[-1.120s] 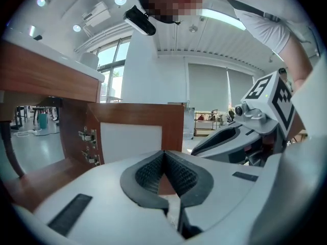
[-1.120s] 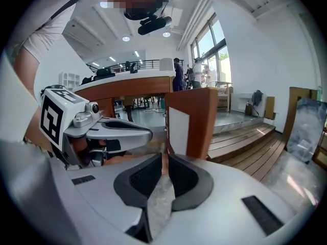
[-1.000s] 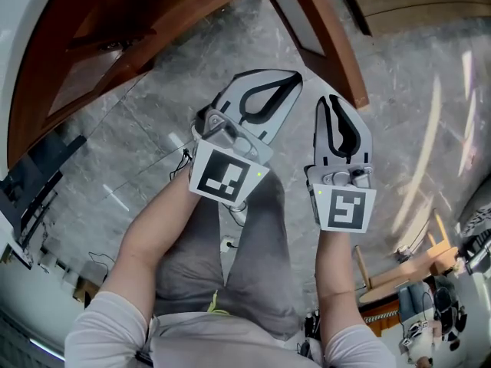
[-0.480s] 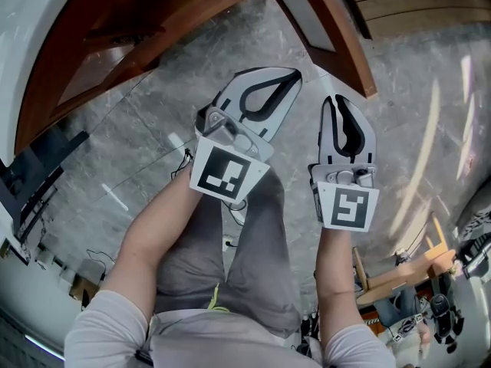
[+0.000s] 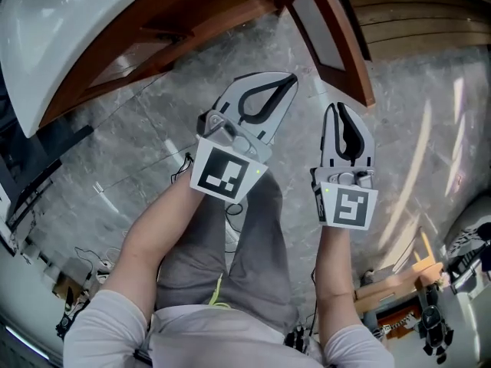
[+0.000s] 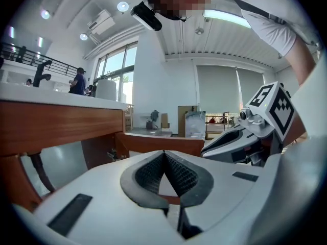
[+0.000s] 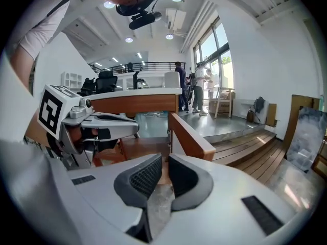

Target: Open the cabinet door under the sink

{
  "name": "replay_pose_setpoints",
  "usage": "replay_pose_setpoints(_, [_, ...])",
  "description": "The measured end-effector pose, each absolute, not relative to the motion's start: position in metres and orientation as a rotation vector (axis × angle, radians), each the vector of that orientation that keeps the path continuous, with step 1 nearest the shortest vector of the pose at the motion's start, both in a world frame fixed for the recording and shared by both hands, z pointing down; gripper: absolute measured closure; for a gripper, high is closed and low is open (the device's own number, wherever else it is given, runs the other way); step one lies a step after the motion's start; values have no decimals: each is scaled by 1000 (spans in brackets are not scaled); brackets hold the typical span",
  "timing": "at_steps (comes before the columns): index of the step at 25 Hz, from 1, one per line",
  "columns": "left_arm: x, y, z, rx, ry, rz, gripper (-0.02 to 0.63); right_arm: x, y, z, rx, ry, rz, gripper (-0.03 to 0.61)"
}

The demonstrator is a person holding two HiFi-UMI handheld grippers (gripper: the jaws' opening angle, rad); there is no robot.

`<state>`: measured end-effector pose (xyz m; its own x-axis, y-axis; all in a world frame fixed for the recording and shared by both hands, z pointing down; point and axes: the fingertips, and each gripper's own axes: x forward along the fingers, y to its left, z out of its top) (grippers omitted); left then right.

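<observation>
The white sink tops a brown wooden cabinet at the upper left. Its door, wood-framed with a pale panel, stands swung out toward me; the door edge rises just past the right jaws. My left gripper hovers over the grey marble floor, tips close to the cabinet opening, shut on nothing. My right gripper hangs beside it, just short of the door's lower end, pads nearly together and empty. The left gripper tips meet; the right gripper shows a thin slit.
Wooden steps lie beyond the door at the upper right. Black equipment and cables line the left side. A wooden stool stands at the lower right. My legs in grey trousers are below the grippers. People stand far off.
The head view has shifted, so more of the white sink shows at the upper left. Both grippers stay shut and nearly in place; the right one has drifted slightly lower.
</observation>
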<state>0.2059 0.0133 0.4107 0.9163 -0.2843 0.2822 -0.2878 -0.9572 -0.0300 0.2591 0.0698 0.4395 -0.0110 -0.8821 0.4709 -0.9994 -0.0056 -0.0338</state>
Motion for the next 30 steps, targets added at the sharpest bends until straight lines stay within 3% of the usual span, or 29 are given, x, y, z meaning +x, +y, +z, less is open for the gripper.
replay_pose_setpoints(20, [51,-51,207,3018,-835,329,607,130,2,263,1775,-2168,458,543])
replay_pose_setpoints(30, [-13,-61,129,2961,-1026,266,607,105,-2,180,1790,-2200,440,543])
